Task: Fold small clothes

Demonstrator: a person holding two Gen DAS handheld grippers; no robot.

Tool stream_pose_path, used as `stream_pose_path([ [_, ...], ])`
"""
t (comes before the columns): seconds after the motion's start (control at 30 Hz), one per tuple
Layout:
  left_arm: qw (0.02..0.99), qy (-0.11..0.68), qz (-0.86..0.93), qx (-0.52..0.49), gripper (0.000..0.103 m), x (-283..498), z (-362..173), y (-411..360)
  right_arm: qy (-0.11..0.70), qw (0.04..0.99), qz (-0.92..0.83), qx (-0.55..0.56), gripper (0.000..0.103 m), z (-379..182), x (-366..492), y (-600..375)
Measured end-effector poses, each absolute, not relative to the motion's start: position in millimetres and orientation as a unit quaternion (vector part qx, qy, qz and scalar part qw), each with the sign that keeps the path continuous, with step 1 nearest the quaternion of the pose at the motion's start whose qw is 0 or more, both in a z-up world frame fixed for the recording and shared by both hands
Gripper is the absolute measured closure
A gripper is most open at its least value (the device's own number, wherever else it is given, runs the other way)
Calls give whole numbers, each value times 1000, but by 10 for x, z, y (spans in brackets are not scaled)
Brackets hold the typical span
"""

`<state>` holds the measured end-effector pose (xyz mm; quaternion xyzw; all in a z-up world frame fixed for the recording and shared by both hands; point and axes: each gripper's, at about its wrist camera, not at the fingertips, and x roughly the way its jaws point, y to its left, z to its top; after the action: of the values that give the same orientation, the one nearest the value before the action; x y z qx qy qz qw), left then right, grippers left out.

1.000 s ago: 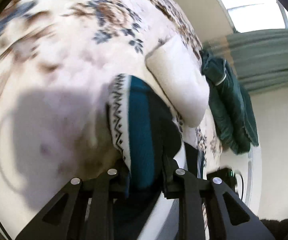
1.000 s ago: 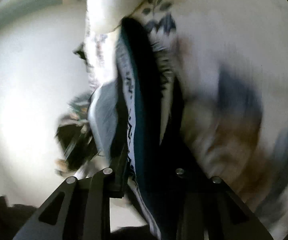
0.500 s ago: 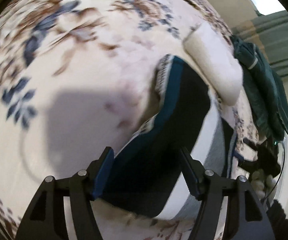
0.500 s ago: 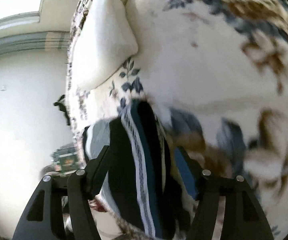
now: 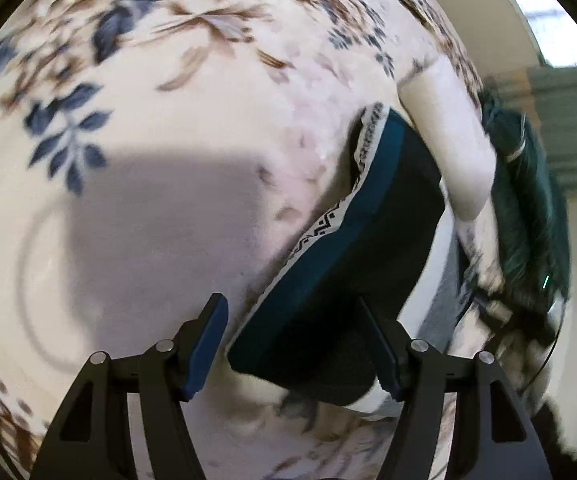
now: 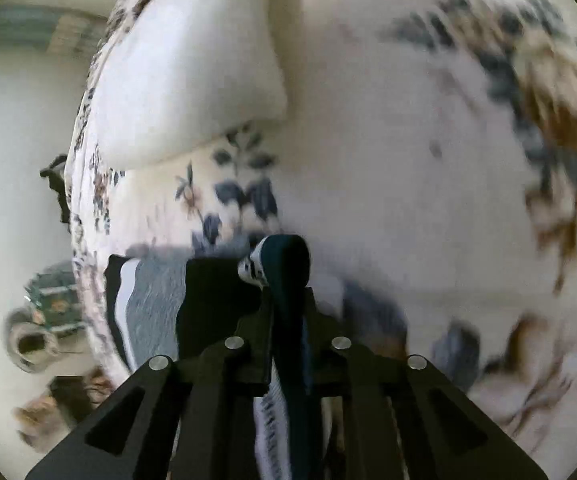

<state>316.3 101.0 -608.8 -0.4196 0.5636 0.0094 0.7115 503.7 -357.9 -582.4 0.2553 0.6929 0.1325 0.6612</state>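
Note:
A small knit garment [image 5: 352, 248] in black, teal and white with a zigzag border lies folded on the floral bedspread [image 5: 192, 128]. My left gripper [image 5: 296, 344] is open, its fingers either side of the garment's near corner, not pinching it. In the right wrist view my right gripper [image 6: 288, 312] is shut on a fold of the same garment [image 6: 288, 264], which sticks up between the fingers. The grey and white part of the garment [image 6: 148, 304] lies flat to the left.
A cream pillow [image 6: 192, 72] lies on the bed beyond the garment; it also shows in the left wrist view [image 5: 452, 140]. A dark green garment [image 5: 528, 208] hangs at the bed's far edge. The bed edge [image 6: 84, 280] drops off left, with floor clutter below.
My left gripper opened and let go of the garment, which now lies on the bed. My right gripper opened half a second ago and has shut again on a fold.

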Motion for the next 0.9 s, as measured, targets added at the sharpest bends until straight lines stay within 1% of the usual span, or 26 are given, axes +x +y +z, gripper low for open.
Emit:
stream_pose_path([
  [0.07,690,557,17,-461,39,3070,-6150,1036,701,639,132,288,53,-5803,4786,-3701],
  [0.1,683,556,16,-474,39,3051,-6187,1030,707,628,131,298,49,-5833,4673,-3683],
  [0.2,665,549,20,-506,40,3001,-6323,977,735,577,129,332,49,-6016,4170,-3633],
  [0.27,671,542,30,-505,44,3002,-6352,948,743,555,122,354,49,-6137,3875,-3599],
  [0.3,677,541,36,-498,58,3011,-6346,932,747,548,116,359,49,-6190,3770,-3566],
  [0.33,682,544,38,-487,67,3031,-6337,905,748,542,114,366,49,-6233,3680,-3567],
  [0.37,685,546,36,-480,79,3043,-6325,887,747,535,115,378,49,-6287,3587,-3548],
  [0.4,690,545,36,-476,84,3055,-6305,874,743,535,115,385,49,-6305,3532,-3537],
  [0.43,695,541,36,-472,85,3040,-6269,877,730,548,112,391,67,-6278,3482,-3544],
  [0.47,702,535,33,-470,87,3025,-6213,880,726,557,109,388,96,-6229,3437,-3579],
  [0.57,712,522,24,-468,89,2997,-6045,874,704,597,95,372,96,-5987,3353,-3600],
  [0.7,713,522,10,-468,89,2911,-5909,813,697,618,90,352,96,-5708,3256,-3650],
  [0.77,711,530,9,-462,89,2871,-5965,812,706,616,86,339,96,-5697,3217,-3649],
  [0.9,692,540,21,-479,89,2827,-6278,920,727,605,76,315,96,-5929,3189,-3605],
])
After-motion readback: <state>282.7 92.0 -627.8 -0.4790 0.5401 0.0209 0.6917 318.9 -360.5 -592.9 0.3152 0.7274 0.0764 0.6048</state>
